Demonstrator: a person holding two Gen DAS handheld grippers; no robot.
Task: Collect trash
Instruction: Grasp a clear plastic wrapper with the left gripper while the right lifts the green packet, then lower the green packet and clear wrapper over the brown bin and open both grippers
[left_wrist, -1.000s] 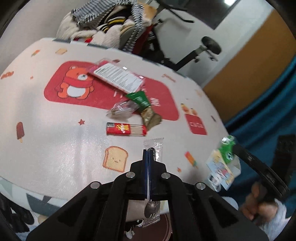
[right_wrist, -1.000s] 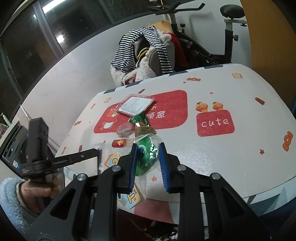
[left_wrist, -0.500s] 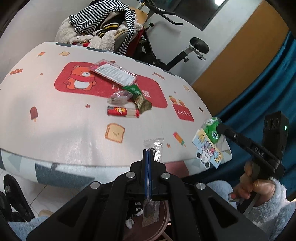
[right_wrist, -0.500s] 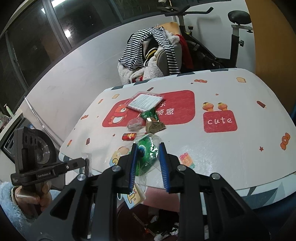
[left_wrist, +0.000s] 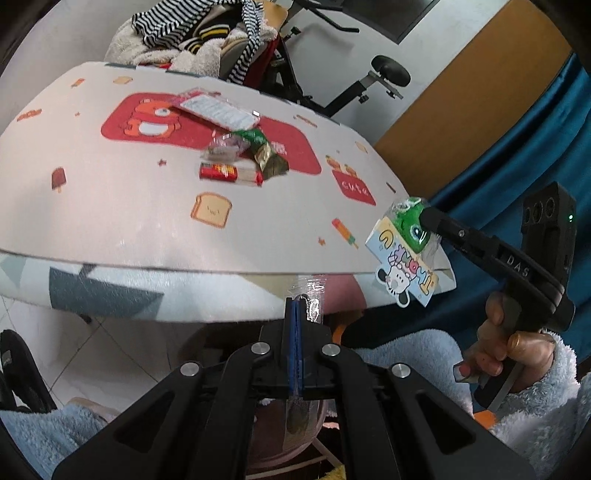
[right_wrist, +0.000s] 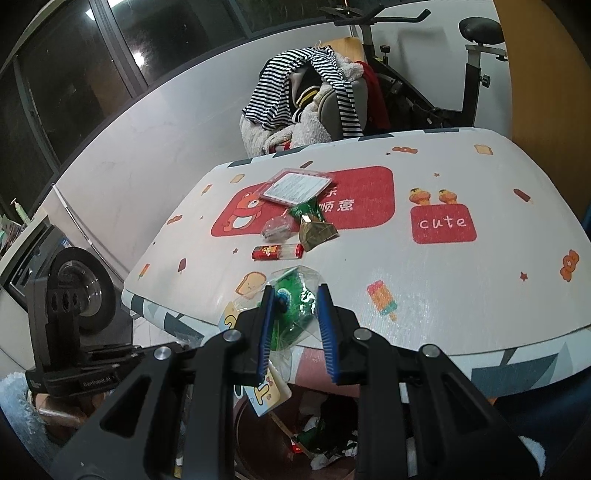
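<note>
Left gripper (left_wrist: 294, 314) clamped on clear plastic sachet (left_wrist: 312, 301), right gripper (right_wrist: 295, 306) on green toy blister pack (right_wrist: 293, 295), both over the bin (right_wrist: 280, 439); five wrappers left mid-table (right_wrist: 461, 280).

Wrappers (right_wrist: 291, 225) cluster mid-table (right_wrist: 461, 280) (near the bear print); its surrounding surface lies open.

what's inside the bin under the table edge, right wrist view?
The bin holds crumpled wrappers: white, green and a red scrap. The right hand-held gripper, shut on the green toy packet, covers much of the opening, so the rest is hidden.
</note>
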